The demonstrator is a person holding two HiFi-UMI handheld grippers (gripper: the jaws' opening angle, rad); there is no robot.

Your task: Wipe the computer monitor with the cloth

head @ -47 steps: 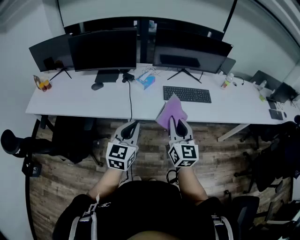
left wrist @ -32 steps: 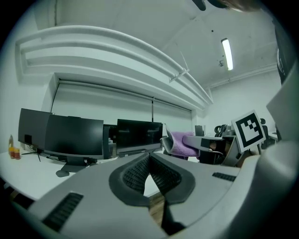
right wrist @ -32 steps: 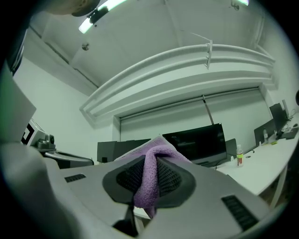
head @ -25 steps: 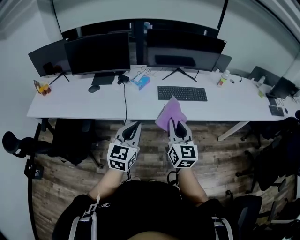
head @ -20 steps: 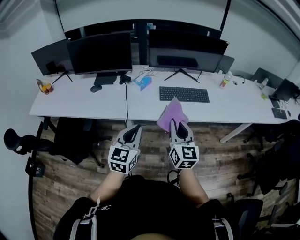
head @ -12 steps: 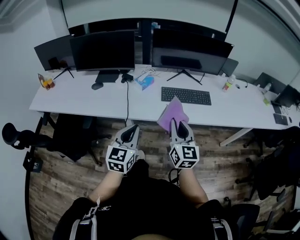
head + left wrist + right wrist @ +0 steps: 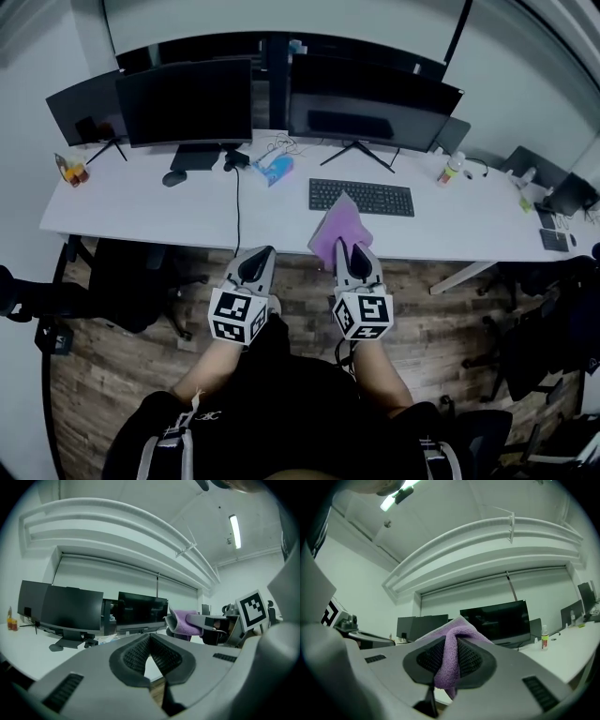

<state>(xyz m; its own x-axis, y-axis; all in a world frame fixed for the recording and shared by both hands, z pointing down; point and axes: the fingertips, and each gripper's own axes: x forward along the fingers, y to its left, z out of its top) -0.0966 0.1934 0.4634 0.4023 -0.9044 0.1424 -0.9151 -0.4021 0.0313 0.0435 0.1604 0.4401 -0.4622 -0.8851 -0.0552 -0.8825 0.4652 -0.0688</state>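
Cloth (image 7: 333, 231) in right gripper (image 7: 350, 251), near desk (image 7: 187, 208) edge.

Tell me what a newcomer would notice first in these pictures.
The purple cloth stands out most, pinched in the right claw and held up on the near side of the white desk. A row of dark monitors lines the desk's far edge, with a black keyboard in front of them. The left claw is shut on nothing beside the right one.
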